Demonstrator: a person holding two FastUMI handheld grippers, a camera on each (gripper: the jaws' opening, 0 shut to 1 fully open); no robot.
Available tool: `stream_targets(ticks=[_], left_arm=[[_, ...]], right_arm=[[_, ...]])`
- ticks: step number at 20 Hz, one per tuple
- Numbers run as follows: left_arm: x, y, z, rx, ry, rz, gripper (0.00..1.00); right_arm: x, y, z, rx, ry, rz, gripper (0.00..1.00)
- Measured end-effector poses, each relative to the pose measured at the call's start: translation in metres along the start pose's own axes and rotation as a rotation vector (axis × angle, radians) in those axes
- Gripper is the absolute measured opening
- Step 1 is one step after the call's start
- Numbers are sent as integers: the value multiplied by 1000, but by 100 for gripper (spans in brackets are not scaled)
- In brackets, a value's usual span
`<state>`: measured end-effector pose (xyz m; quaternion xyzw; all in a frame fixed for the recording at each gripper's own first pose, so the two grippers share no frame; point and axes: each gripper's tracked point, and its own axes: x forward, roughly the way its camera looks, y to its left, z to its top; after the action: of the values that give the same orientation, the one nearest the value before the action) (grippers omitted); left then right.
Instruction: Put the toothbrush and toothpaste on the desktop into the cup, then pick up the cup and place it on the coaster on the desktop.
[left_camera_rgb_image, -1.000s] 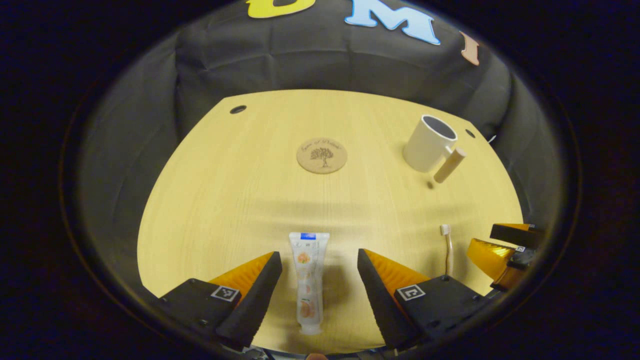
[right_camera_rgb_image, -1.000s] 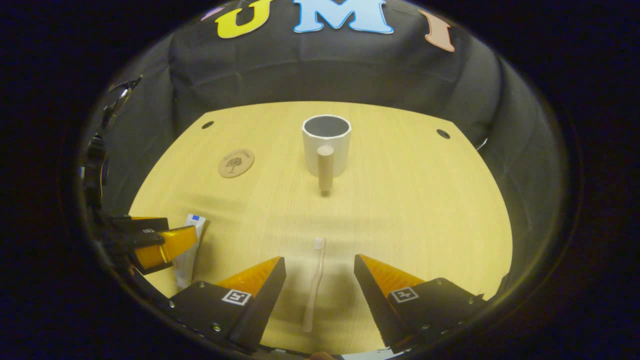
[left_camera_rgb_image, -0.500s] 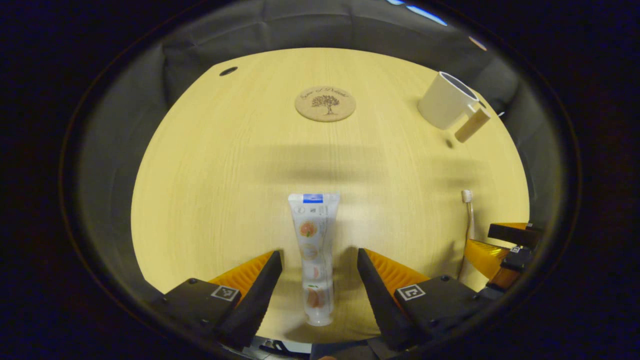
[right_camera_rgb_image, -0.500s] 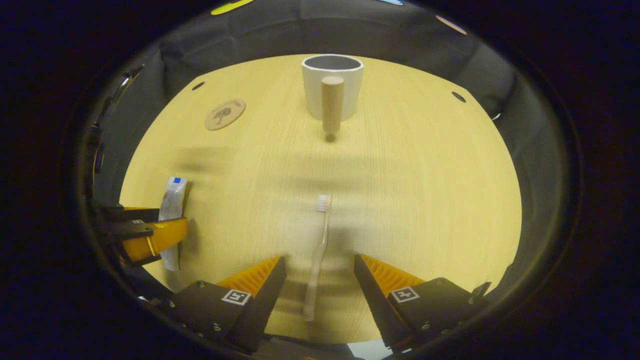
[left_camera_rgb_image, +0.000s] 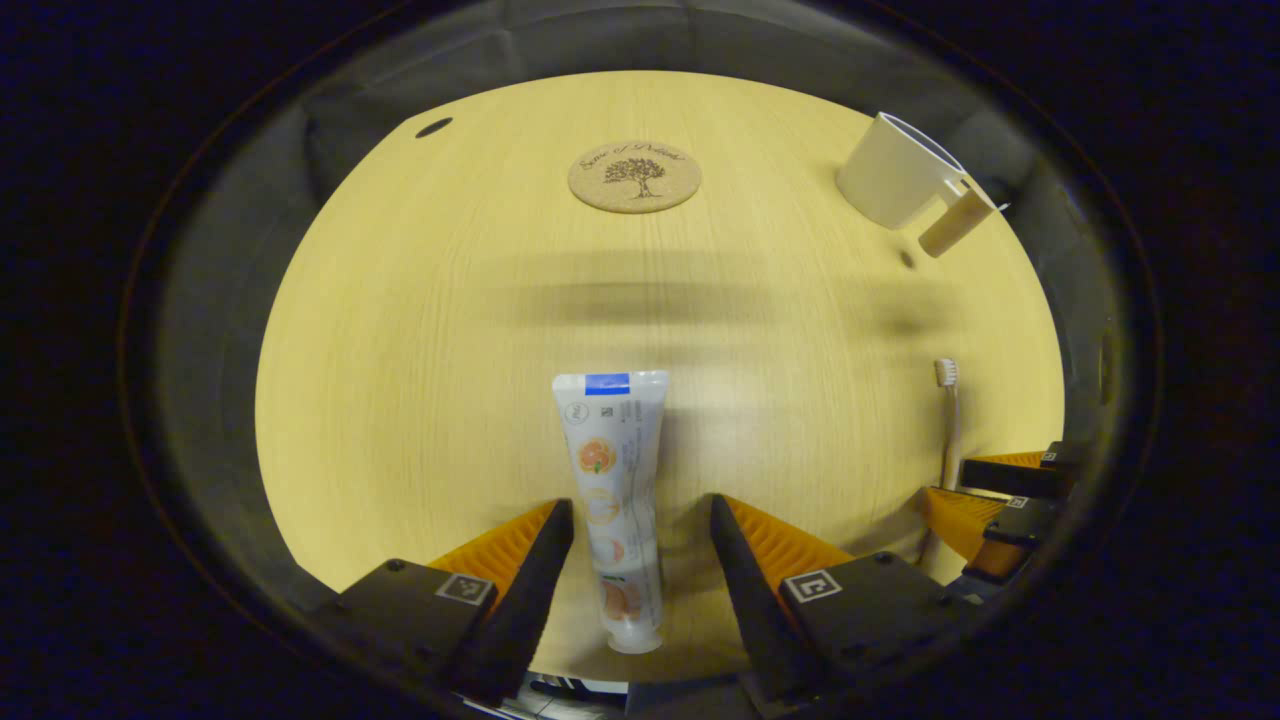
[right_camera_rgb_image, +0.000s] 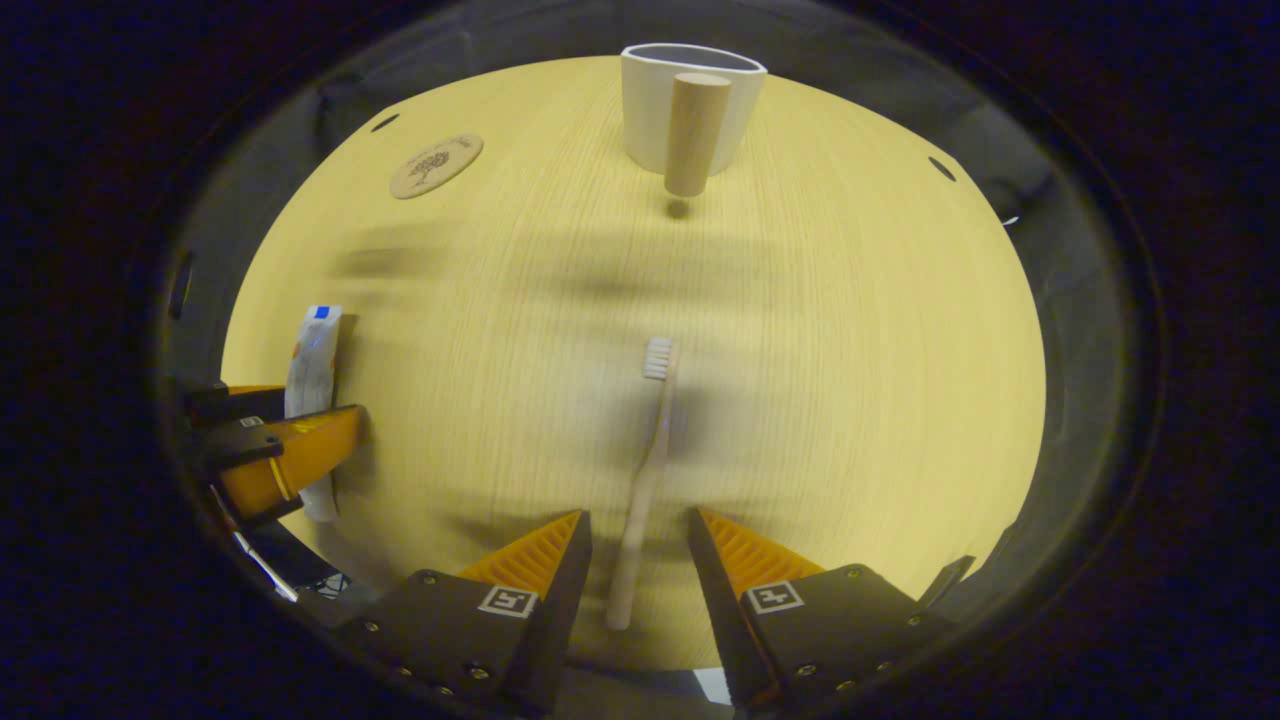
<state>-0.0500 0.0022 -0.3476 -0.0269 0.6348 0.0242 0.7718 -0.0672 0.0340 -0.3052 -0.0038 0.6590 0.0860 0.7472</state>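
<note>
- The toothpaste (left_camera_rgb_image: 613, 500) lies flat on the desktop (left_camera_rgb_image: 420, 330). Its cap end points to the near edge and its flat blue end points toward the cup (left_camera_rgb_image: 893, 184).
- The left gripper (left_camera_rgb_image: 640, 525) is low over the toothpaste. Its two fingers are spread apart, one on each side of the tube. There is a small gap on both sides, so they are not pinching it.
- The toothbrush (right_camera_rgb_image: 648, 470) lies flat too. Its bristles point toward the cup.
- The right gripper (right_camera_rgb_image: 637, 535) is low over the toothbrush handle. Its fingers are spread, with the handle between them. They are not touching it.
- In the right gripper view the cup (right_camera_rgb_image: 690, 105) stands upright, far past the toothbrush bristles. Its round wooden handle (right_camera_rgb_image: 692, 132) faces the toothbrush.
- The coaster (right_camera_rgb_image: 436, 165) is a flat round one with a tree drawn on it. It lies well off to the cup's left in the right gripper view, with nothing on it.
- In that same view the toothpaste (right_camera_rgb_image: 310, 365) and the left gripper (right_camera_rgb_image: 270, 450) are far from the cup, near the left edge of the desktop (right_camera_rgb_image: 850, 350).
</note>
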Motion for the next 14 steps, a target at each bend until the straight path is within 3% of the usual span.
stream_targets(ticks=[1,5,8,9,11,14], left_arm=[[-1,0,0,0,2,-1,86],[0,1,0,-12,1,1,66],[-1,3,-1,-14,5,-2,43],[1,4,-2,-10,3,3,44],[-2,3,-1,-1,4,-8,40],[-3,5,-1,-4,-4,-16,33]], right_arm=[[1,0,1,7,-1,-4,59],[0,-4,5,30,9,-8,25],[4,-3,4,28,10,-5,17],[0,1,3,38,10,22,7],[-1,3,1,37,14,43,11],[-1,1,4,37,-4,54,4]])
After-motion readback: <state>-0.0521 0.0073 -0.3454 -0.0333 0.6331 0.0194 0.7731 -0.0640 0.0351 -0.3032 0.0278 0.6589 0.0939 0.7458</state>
